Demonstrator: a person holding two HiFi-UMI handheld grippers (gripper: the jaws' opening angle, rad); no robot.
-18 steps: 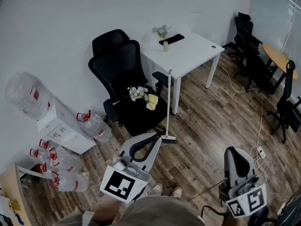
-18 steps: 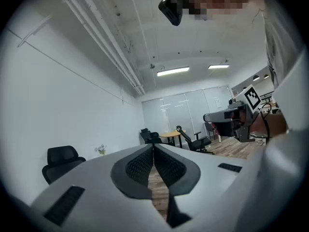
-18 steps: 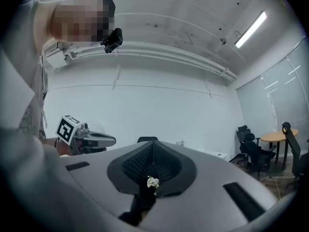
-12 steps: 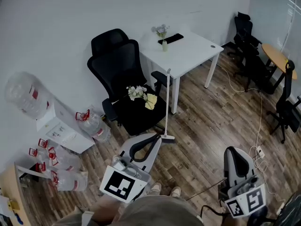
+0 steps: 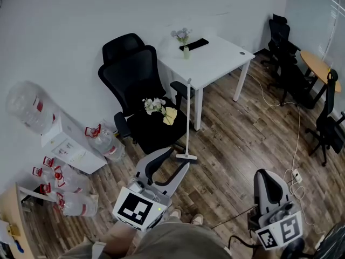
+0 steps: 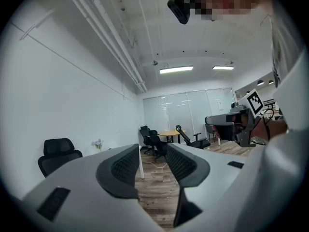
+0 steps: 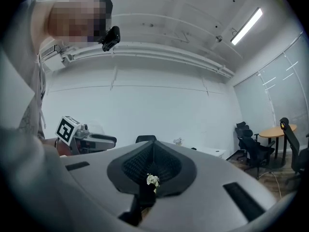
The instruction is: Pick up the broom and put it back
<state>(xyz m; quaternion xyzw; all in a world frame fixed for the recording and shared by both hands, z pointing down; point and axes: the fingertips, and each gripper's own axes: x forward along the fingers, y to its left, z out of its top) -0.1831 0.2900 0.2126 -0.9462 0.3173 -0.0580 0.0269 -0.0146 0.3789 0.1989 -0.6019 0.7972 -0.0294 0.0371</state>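
Observation:
A white broom (image 5: 187, 117) stands upright on the wood floor, its head (image 5: 186, 157) by the black office chair and its handle near the white table (image 5: 215, 63). My left gripper (image 5: 179, 158) is just short of the broom head, jaws open, nothing between them. In the left gripper view the left gripper (image 6: 153, 159) shows only floor in its gap. My right gripper (image 5: 266, 175) hangs low at the right, far from the broom, shut and empty. The right gripper view shows the right gripper (image 7: 152, 153) with pads together.
The black office chair (image 5: 135, 80) holds white flowers (image 5: 152, 105) and a yellow cloth. A vase (image 5: 185, 50) stands on the table. Water jugs (image 5: 102, 141) and a white cabinet (image 5: 67, 144) are at left. Cables (image 5: 296, 144), more chairs (image 5: 329, 123) and a round table (image 5: 318, 66) are at right.
My left gripper's jaws have spread apart from nearly touching to open. The whole view has shifted slightly left. The broom and right gripper stay where they were.

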